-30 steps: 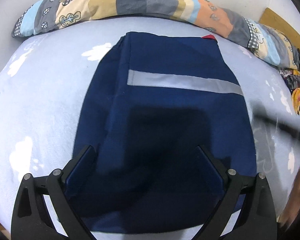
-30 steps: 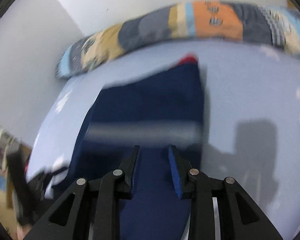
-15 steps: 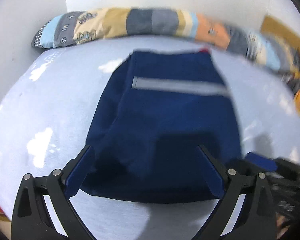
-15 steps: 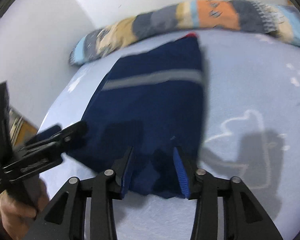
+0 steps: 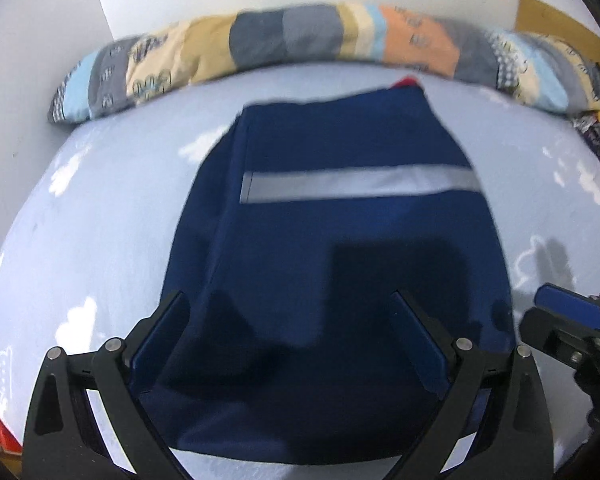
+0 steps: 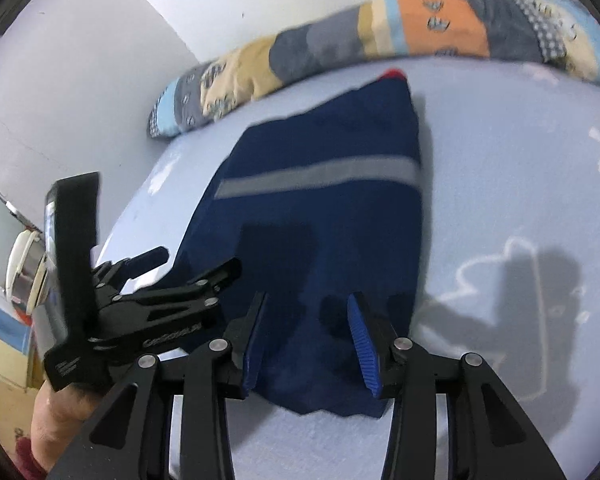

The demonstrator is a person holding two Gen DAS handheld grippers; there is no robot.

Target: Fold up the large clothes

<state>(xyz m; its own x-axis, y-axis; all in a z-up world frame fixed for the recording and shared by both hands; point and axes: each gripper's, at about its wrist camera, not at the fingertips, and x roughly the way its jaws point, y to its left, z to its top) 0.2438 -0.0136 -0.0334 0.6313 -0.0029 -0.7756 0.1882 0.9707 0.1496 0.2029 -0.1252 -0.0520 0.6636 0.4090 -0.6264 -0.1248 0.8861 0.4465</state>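
- The bed [image 5: 100, 216], under a pale blue sheet printed with white clouds, runs off the frame on every side; only the right wrist view shows the floor-side clutter at its left, too blurred to name.
- The patchwork bolster [image 5: 300, 40] along the wall is motion-blurred, and its small printed motifs cannot be read.
- The folded navy garment [image 5: 340, 260] lies flat mid-bed with a grey reflective stripe [image 5: 360, 184] across it. A red bit [image 5: 408, 80] peeks out at the far edge, too small to identify. The near hem is partly covered by both tools.
- The left tool [image 5: 288, 336] hovers over the garment's near end, fingers wide apart and holding nothing. In the right wrist view its body [image 6: 148, 312] bears white lettering too smeared to read.
- The right tool [image 6: 306, 340] has its fingers apart over the garment's near right corner; whether they touch cloth is unclear.
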